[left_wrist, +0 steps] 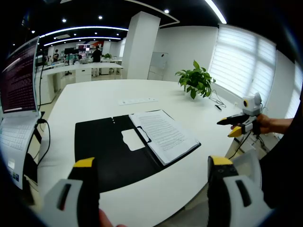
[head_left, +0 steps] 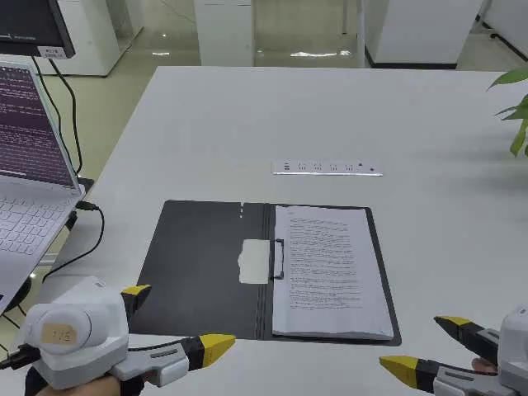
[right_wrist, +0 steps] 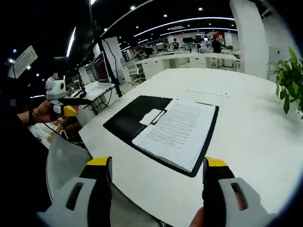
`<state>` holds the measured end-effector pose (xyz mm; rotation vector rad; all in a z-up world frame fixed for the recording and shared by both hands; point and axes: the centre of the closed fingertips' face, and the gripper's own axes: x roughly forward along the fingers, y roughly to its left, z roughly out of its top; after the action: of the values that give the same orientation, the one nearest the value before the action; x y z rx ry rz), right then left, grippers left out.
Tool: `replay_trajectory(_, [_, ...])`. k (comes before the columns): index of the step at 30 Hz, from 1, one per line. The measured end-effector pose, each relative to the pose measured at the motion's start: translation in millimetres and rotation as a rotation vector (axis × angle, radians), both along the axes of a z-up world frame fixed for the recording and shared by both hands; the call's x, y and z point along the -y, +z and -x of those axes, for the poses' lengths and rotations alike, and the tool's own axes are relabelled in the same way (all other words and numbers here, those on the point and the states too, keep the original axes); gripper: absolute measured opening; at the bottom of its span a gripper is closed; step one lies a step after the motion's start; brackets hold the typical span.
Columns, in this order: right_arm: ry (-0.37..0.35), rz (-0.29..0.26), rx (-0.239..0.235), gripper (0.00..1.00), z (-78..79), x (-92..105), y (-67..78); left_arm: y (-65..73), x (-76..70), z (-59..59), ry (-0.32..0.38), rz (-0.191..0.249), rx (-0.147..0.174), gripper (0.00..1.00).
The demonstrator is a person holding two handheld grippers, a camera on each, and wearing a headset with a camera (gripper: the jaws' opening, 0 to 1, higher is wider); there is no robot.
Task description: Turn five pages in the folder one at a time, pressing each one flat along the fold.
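A black folder (head_left: pixel 206 264) (left_wrist: pixel 102 151) (right_wrist: pixel 130 118) lies open on the white table. A stack of printed pages (head_left: pixel 328 271) (left_wrist: pixel 163 134) (right_wrist: pixel 177 130) rests on its right half under a clip (head_left: pixel 278 258); a white label (head_left: pixel 254 261) sits on the left half. My left gripper (head_left: pixel 177 322) (left_wrist: pixel 151 163) hovers open at the table's front edge, left of the folder, touching nothing. My right gripper (head_left: pixel 425 342) (right_wrist: pixel 158 163) is open too, near the front right corner of the folder, with nothing between its yellow-tipped fingers (head_left: pixel 400 364).
An open laptop (head_left: pixel 29 181) stands at the left with a cable (head_left: pixel 91 235) trailing beside the folder. A white power strip (head_left: pixel 327 167) lies beyond the folder. Plant leaves (head_left: pixel 516 107) reach in at the right edge.
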<state>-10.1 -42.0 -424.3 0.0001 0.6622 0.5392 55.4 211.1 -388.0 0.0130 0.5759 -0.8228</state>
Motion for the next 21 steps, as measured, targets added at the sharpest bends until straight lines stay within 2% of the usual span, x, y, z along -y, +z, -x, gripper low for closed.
replay_trajectory(21, [-0.003,-0.008,0.006,0.73,-1.6,-2.5,1.7,-1.6,1.5,1.0,-0.008,0.001,-0.003,0.95])
